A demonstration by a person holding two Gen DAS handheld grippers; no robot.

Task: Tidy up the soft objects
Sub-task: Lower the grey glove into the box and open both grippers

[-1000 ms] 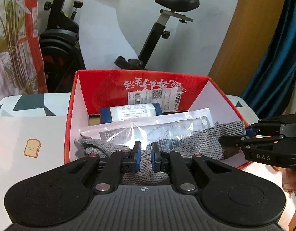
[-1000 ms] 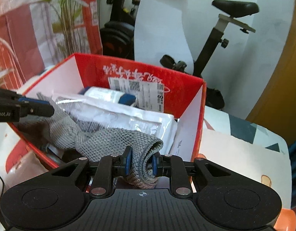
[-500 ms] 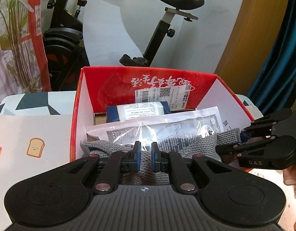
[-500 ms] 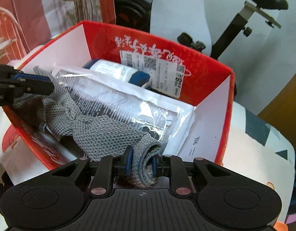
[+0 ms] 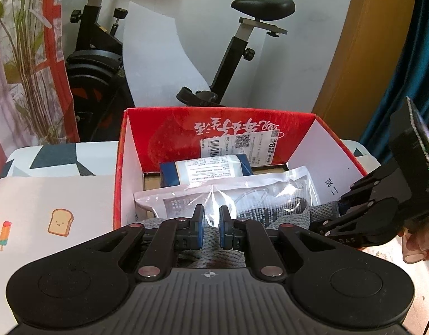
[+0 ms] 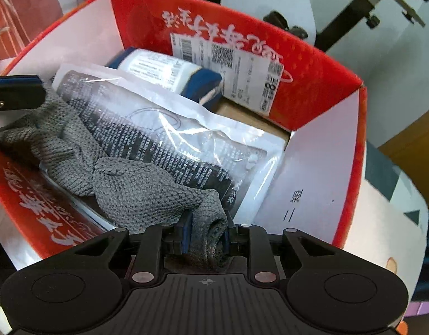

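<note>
The grey knitted cloth (image 6: pixel 136 184) had been lowered into the red box (image 6: pixel 320 92), clamped at either end by the right gripper (image 6: pixel 206 237) and left gripper (image 5: pixel 211 229); release seemed next.

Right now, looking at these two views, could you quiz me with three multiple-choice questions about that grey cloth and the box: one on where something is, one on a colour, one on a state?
1. Where does the grey cloth lie?
A. Inside the red box
B. On the exercise bike seat
C. On the floor

2. What colour is the box's outside?
A. Blue
B. Green
C. Red

3. What is the right hand-held gripper doing?
A. Hanging open and empty
B. Shut on the grey cloth
C. Holding the clear plastic packet

Answers: 1 A, the cloth drapes over the packet within the box walls. 2 C, its walls are red with white lettering. 3 B, a fold of cloth is pinched between its fingers.
</note>
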